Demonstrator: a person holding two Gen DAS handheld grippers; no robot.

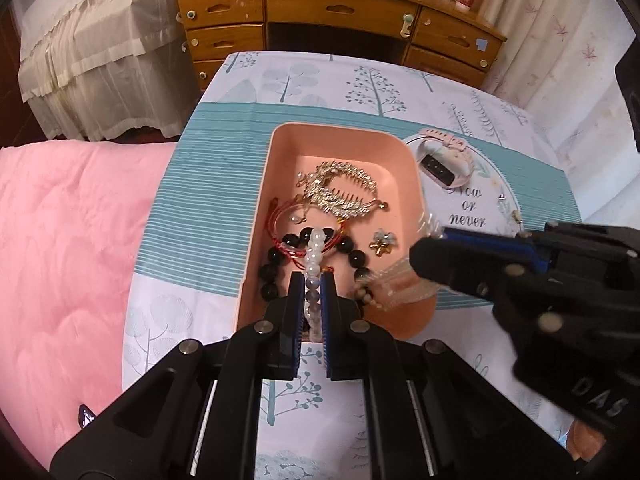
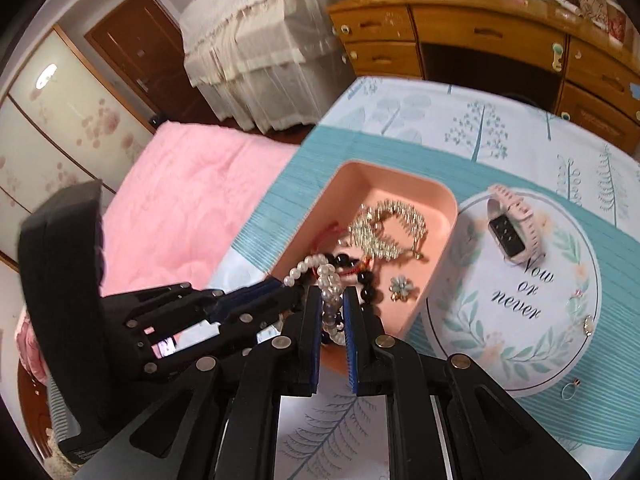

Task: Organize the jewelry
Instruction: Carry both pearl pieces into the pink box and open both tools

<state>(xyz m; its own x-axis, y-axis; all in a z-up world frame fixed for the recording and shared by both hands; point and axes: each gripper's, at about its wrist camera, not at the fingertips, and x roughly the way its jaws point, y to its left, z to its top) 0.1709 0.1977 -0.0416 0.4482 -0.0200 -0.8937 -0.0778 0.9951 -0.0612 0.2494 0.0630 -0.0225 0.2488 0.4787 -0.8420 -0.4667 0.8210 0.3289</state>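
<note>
Both claws clenched: left claw point(image 1: 313, 280) and right claw point(image 2: 332, 294) each grip the pearl bracelet point(image 2: 326, 276) | bracelet hangs over pink tray point(image 1: 256, 216), counter centre | advice: lower together, release inside tray, clear of black beads point(image 1: 276, 258).
</note>
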